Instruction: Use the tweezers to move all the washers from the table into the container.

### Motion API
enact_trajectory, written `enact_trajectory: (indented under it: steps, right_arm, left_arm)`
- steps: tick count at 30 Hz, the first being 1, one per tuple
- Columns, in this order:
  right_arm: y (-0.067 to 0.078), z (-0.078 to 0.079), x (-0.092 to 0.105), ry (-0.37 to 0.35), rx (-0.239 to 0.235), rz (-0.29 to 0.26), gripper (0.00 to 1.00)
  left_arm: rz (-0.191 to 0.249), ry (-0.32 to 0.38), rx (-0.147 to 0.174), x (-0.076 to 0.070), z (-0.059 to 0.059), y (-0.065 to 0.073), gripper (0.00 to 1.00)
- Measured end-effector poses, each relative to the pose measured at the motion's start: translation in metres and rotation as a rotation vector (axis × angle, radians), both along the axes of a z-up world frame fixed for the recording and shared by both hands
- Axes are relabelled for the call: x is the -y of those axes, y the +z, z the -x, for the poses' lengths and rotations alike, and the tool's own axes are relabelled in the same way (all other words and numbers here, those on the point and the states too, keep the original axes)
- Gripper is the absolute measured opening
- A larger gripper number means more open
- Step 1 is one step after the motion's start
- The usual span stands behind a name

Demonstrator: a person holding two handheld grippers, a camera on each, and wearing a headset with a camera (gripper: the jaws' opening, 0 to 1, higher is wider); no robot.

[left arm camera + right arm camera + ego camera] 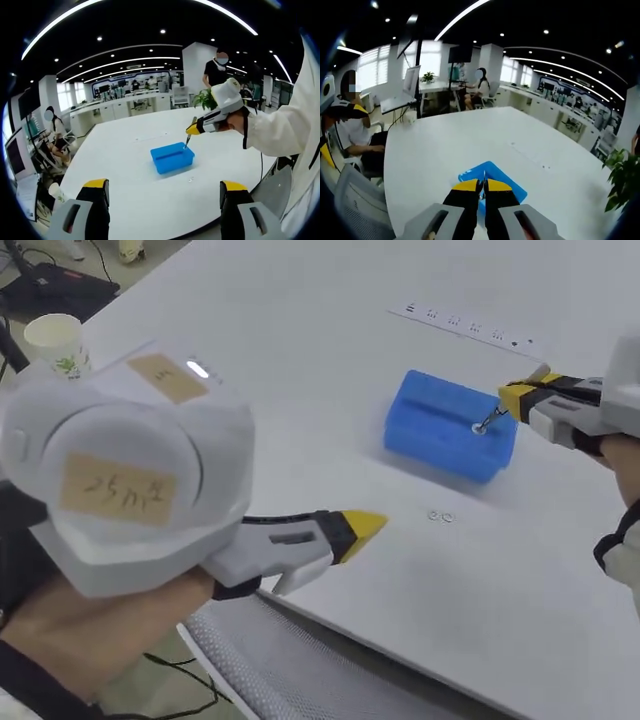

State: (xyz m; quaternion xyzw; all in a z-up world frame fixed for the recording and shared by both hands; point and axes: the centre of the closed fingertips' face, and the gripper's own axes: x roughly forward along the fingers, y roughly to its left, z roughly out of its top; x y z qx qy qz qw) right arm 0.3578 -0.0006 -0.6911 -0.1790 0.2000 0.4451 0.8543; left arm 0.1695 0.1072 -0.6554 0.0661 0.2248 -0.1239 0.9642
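"So, where do the washers stand?"

"Two small round metal washers lie side by side on the white table, just on the near side of the blue rectangular plastic container. The right gripper, white with yellow-and-black jaw tips, is clenched on the slim metal tweezers. Their tip hangs over the container's right half, with what looks like a third washer pinched in it."

"And the other claw?"

"The left gripper hovers at the near left edge of the table, jaws spread wide, grasping nothing."

"How should this drop be done well?"

"I would keep the tip low and well inside the container's walls before easing the squeeze, so the washer does not bounce out. Ease off gently, because tweezers can spring and flick so light a part. After that, take the pair on the table one at a time."

"What does one view give that another lacks?"

"The head view separates the two table washers, while in the left gripper view they are a faint speck. That view, from across the table, shows the tweezers slanting down into the container. The right gripper view shows its jaws pressed close with the tweezers between them, but the tip is too small there to tell whether it holds anything."
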Motion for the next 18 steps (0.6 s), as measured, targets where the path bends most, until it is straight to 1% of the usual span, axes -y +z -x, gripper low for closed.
enact_trajectory:
  steps: [4,8,11,15,18]
  right_arm:
    - [0.006,-0.002,-0.003,0.004,0.013,-0.001,0.0]
    - [0.007,-0.005,-0.007,0.011,0.024,0.011,0.0]
    - [0.007,-0.009,-0.009,0.011,0.025,0.009,0.0]
    - [0.003,-0.013,-0.014,0.011,0.018,0.013,0.0]
    - [-0.006,-0.018,-0.019,0.014,0.015,0.03,0.0]
  left_arm:
    - [-0.001,-0.004,0.004,-0.001,0.002,0.002,0.93]
    - [-0.003,0.0,0.007,-0.004,0.002,0.002,0.93]
    - [0.0,0.008,0.008,-0.008,0.002,0.004,0.93]
    - [0.004,0.016,0.008,-0.013,0.001,0.004,0.93]
    - [0.005,0.019,0.007,-0.016,-0.001,0.004,0.93]
